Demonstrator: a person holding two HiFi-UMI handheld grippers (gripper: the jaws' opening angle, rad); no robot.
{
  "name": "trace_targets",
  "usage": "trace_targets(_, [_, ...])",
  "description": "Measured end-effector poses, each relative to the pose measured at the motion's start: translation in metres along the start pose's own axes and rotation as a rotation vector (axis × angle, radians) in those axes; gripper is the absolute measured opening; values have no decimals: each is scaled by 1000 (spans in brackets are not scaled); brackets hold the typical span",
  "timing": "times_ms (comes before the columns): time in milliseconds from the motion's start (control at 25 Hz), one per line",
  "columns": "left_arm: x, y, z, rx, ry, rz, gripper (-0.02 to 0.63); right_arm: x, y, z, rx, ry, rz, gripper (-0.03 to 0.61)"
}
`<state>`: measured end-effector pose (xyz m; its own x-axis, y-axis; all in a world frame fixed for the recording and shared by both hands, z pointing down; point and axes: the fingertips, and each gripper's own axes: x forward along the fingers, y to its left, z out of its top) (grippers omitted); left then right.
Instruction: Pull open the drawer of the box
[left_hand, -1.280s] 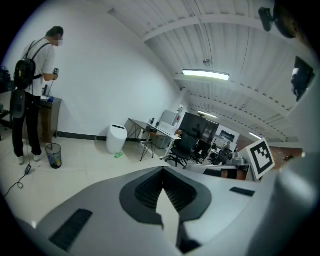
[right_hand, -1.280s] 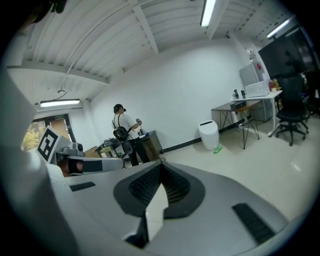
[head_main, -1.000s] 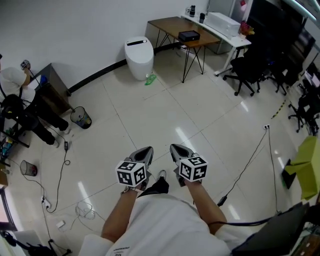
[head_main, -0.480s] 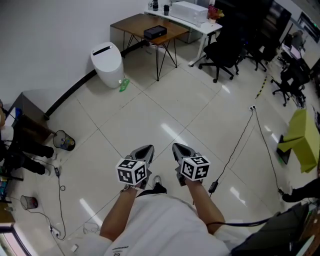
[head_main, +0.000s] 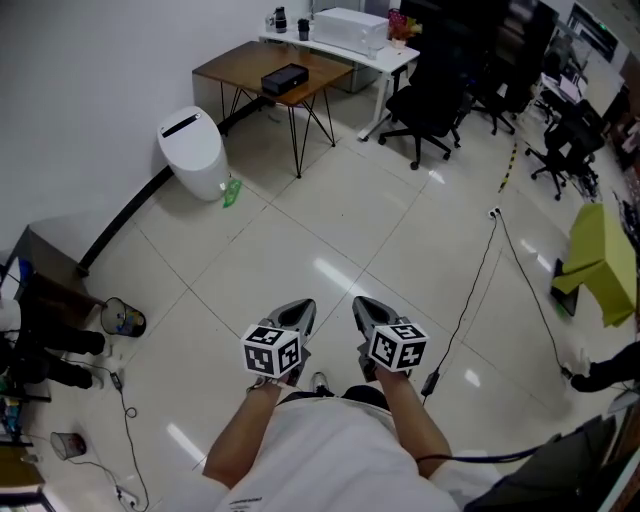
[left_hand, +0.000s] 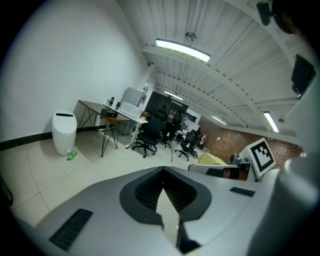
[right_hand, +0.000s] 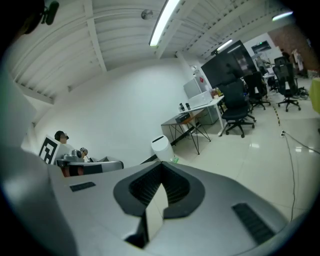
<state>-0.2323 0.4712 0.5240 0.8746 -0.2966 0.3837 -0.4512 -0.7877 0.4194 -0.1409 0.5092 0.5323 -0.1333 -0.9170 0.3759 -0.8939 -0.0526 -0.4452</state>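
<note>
The view has swung round: a black box (head_main: 285, 77), possibly the drawer box, now lies mid-desk (head_main: 228, 68), far off. The left tongs (head_main: 299, 314) and right tongs (head_main: 365, 310) stay closed and empty above the floor (head_main: 330, 220), so the approach remains.

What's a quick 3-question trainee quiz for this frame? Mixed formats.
1. True or false: the left gripper holds something.
2. Multiple choice: the black box sits on A) the floor, B) the wooden table, C) a chair.
3. Fill in: the right gripper has its jaws ____.

Key: 1 false, nothing is between its jaws. 2 B. 3 shut.
</note>
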Motion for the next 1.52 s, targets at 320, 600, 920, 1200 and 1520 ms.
trace_targets(320, [10,19,10,-10,7,-17,2,19,-3,9,11,-9,-21,-14])
trace_targets(600, [24,43,22,-25,4,-8,2,53,-7,21,8,7,-5,-12])
trace_targets(920, [67,41,46,-26,7,0,2,70,-33,53,-2,14,25,-14])
trace_targets(1200, [107,44,82,-28,-12,-27,2,107,-62,89,-13,42,62,-13])
trace_targets(1520, [158,64,120,-70,-33,31,2,154,-91,130,-30,82,133,-12])
